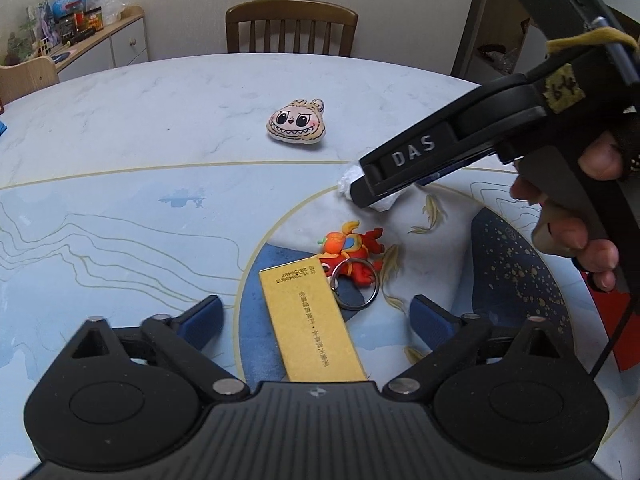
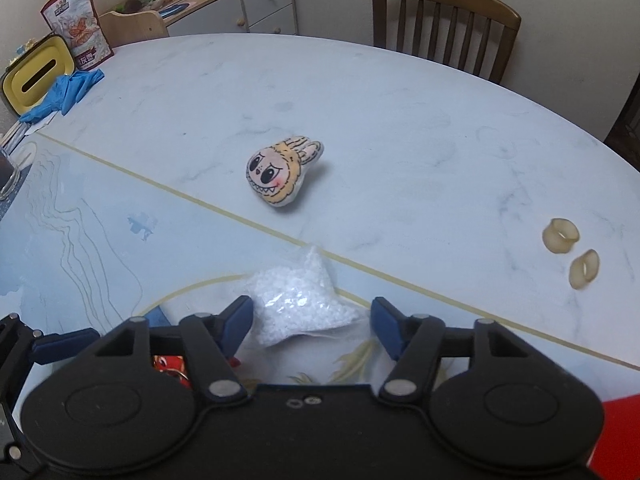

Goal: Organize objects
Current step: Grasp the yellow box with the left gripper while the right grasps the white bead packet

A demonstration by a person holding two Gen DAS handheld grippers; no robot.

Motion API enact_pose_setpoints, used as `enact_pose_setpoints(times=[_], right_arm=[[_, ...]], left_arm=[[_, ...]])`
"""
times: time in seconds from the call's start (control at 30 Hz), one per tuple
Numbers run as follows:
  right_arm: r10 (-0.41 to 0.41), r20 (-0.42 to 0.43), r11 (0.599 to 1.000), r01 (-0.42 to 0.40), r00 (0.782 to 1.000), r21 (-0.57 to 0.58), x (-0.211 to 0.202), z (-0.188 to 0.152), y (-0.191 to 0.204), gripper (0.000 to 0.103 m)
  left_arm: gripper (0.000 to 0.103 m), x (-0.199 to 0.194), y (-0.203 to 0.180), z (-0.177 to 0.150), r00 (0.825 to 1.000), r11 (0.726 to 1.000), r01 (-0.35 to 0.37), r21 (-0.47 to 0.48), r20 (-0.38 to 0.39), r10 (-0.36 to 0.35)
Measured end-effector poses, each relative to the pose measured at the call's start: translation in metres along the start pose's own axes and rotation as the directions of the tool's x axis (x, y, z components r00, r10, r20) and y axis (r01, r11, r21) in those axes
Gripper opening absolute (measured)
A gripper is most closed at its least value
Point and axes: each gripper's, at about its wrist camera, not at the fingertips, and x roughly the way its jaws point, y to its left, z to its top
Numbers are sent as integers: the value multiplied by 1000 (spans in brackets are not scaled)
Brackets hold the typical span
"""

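The clear plastic bag of white beads (image 2: pixel 300 304) lies on the pale marble-patterned table (image 2: pixel 400 140) between the right claw's (image 2: pixel 312 320) half-spread blue pads, its left pad touching. The left claw (image 1: pixel 316 316) gapes wide over a yellow card (image 1: pixel 312 320).

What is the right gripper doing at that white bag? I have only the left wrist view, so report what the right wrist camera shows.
Observer: The white bead bag lies between the right gripper's open jaws. One pad is against it and the other is clear.
Operator: Tell me what lies to the right of it.
Observer: Two translucent rings lie on the marble table, well apart from the bag.
Operator: Check the far left edge too.
Observer: Blue gloves lie beside a yellow box.
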Motion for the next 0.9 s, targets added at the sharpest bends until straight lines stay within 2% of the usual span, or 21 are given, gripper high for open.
enact_pose_setpoints(times=[0.07,0.17,0.23,0.4,0.53,0.7,0.9], right_arm=[[3,2,1000,-3,1000,-5,1,1,1,59],[7,7,1000,-7,1000,-1,2,2,2,57],[3,12,1000,-3,1000,0,2,2,3,56],[-7,22,1000,6,1000,21,-1,0,4,51],[-25,27,999,24,999,32,-6,-1,6,47],[-31,39,996,28,999,79,-19,-8,3,43],[-24,62,990,15,998,140,-44,-18,1,43]], left_arm=[[93,-1,-1,0,1000,1000,-1,3,6,1],[82,-3,0,0,1000,1000,-1,-3,9,1],[70,-6,0,0,1000,1000,-16,0,5,16],[47,-11,2,0,999,999,-32,2,-8,32],[35,-13,4,-2,1000,1000,-20,9,-9,20],[30,-16,10,-1,1000,1000,5,-4,-12,-5],[30,-20,18,-2,1000,999,22,-24,-20,-22]])
